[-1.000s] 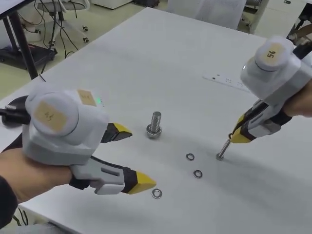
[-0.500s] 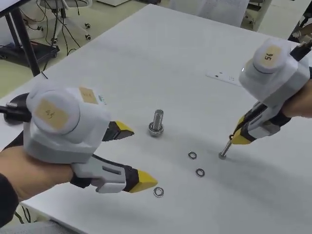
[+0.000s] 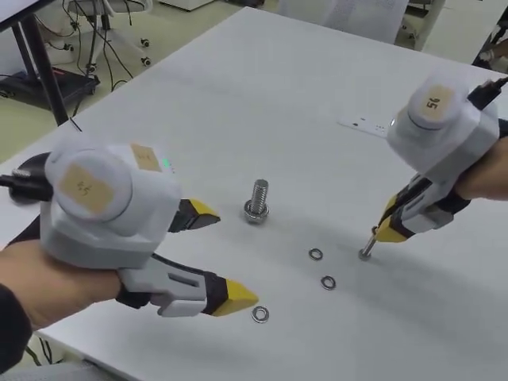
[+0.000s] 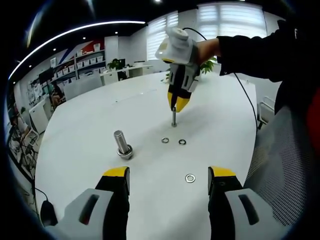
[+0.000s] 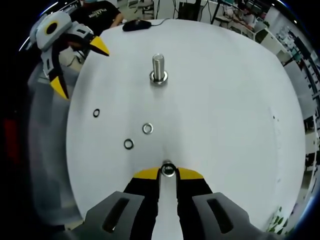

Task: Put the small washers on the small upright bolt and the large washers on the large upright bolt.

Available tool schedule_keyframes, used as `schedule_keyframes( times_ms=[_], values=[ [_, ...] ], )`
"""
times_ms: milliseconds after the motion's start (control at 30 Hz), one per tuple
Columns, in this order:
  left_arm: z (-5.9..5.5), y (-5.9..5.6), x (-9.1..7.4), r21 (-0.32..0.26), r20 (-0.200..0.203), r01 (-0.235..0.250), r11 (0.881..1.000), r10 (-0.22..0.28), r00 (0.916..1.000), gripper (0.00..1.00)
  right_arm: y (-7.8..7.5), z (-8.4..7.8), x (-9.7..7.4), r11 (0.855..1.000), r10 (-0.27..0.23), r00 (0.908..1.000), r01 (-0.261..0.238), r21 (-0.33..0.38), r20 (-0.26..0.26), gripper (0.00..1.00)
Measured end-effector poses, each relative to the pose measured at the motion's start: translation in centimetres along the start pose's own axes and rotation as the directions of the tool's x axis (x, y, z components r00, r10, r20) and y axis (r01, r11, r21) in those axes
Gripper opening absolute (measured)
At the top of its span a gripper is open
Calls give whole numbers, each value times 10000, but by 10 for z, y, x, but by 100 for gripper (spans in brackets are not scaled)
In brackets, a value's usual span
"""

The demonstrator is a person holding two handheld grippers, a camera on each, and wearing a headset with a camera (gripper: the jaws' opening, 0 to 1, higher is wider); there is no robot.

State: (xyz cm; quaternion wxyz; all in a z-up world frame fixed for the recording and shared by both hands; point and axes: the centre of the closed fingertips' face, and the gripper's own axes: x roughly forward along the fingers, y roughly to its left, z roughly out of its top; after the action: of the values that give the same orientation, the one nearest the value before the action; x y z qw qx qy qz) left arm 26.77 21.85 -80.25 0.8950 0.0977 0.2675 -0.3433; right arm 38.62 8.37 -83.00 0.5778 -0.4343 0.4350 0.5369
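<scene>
Small bolt [image 3: 367, 246] clamped in right tool [image 3: 386, 232], left tool [image 3: 228, 255] spread wide

Two washers [image 3: 316, 254] between large bolt [image 3: 256, 202], left, and small bolt [image 3: 367, 246], right; third washer [image 3: 259, 314] nearer.

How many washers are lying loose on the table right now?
3. One washer and another washer lie close together beside the small bolt; a third washer lies near the left gripper. Others may be hidden at the large bolt.
</scene>
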Motion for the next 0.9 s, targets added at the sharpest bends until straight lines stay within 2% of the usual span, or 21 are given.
schedule_keyframes(
  times_ms=[700,900],
  values=[
    [-2,1,1,3,-65,16,10000,-16,10000,63,0,-4,33,9996,104,9999,-107,270,114,13],
    [-2,2,1,-2,-71,14,10000,-14,10000,63,0,-5,37,9996,81,9999,-84,276,108,13]
  ],
)
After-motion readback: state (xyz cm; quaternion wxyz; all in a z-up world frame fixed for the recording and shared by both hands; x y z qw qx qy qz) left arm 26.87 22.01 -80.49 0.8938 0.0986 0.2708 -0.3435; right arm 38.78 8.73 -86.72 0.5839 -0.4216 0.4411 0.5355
